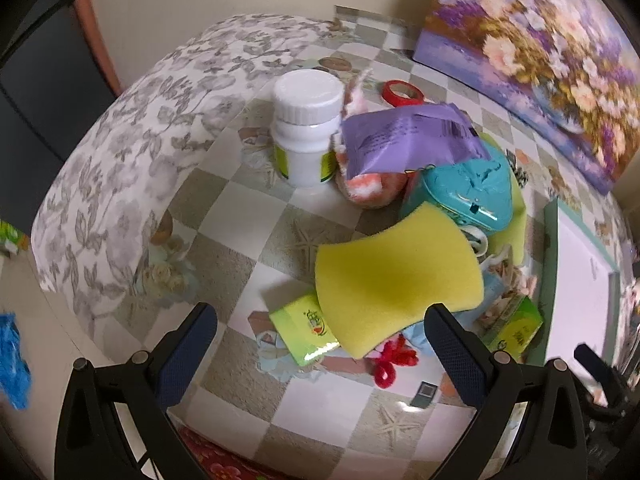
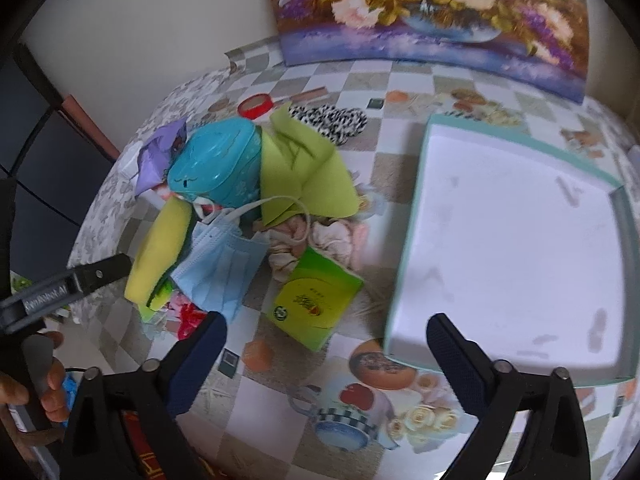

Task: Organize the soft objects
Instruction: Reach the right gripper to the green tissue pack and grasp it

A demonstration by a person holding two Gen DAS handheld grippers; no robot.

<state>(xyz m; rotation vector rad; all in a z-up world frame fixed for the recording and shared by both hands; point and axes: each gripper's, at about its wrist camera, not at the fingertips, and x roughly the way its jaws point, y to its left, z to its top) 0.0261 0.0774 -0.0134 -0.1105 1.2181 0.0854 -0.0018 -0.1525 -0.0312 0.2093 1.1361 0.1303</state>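
Note:
A heap of soft things lies on the checked tablecloth: a yellow sponge, a blue face mask, a green cloth, pink cloth and red yarn. My left gripper hangs open above the sponge's near edge and a green packet, with nothing pressed between its pads. In the right wrist view one of its fingers ends beside the sponge. My right gripper is open over the table, between a second green packet and the white tray, holding nothing.
A white bottle, a purple bag, a teal case and a red tape roll stand in or behind the heap. A black-and-white fuzzy piece lies farther back. A flower painting leans on the wall. A hand holds the left gripper.

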